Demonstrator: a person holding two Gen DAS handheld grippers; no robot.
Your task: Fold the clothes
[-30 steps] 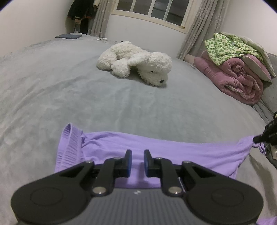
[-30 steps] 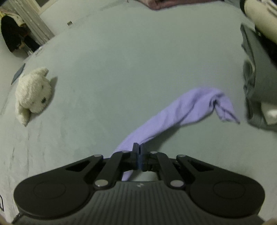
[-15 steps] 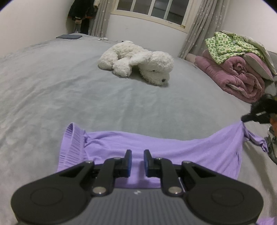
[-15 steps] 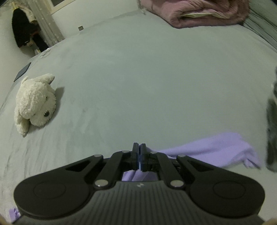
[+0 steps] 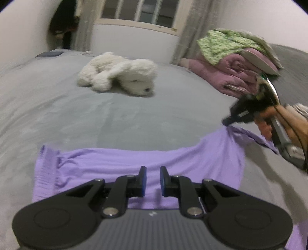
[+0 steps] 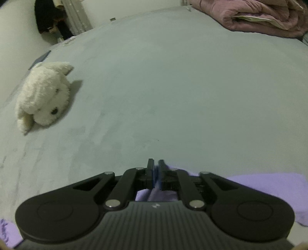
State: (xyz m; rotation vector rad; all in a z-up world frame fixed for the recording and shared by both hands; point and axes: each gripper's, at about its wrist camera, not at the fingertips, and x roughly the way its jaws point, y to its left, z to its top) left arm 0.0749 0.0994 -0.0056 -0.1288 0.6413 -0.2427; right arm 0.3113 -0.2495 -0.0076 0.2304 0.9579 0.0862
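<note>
The left gripper (image 5: 153, 171) hovers low over the lilac garment (image 5: 134, 165), its blue-padded jaws parted with only cloth showing in the gap, nothing pinched. The garment lies spread across the near part of the grey bedspread (image 5: 77, 119), with a ribbed hem bunched at about 9 o'clock from the left gripper. From there the cloth runs out toward 2 o'clock, where its corner rises off the bed into the tip of the right gripper (image 5: 227, 122), held by a hand (image 5: 269, 123) at the frame's right edge.

In the right wrist view, the right gripper (image 6: 156, 165) has its jaws closed together on a fold of the lilac garment (image 6: 269, 184), which trails beneath and to 4 o'clock of the gripper body.

Farther up the bed, at 11 o'clock in the left view, a white plush dog (image 5: 119, 74) lies on its side. At 1 o'clock, a rolled pink quilt (image 5: 227, 73) carries a green patterned blanket (image 5: 221, 46). Beyond stand curtains (image 5: 182, 30) and a window (image 5: 140, 11).
</note>
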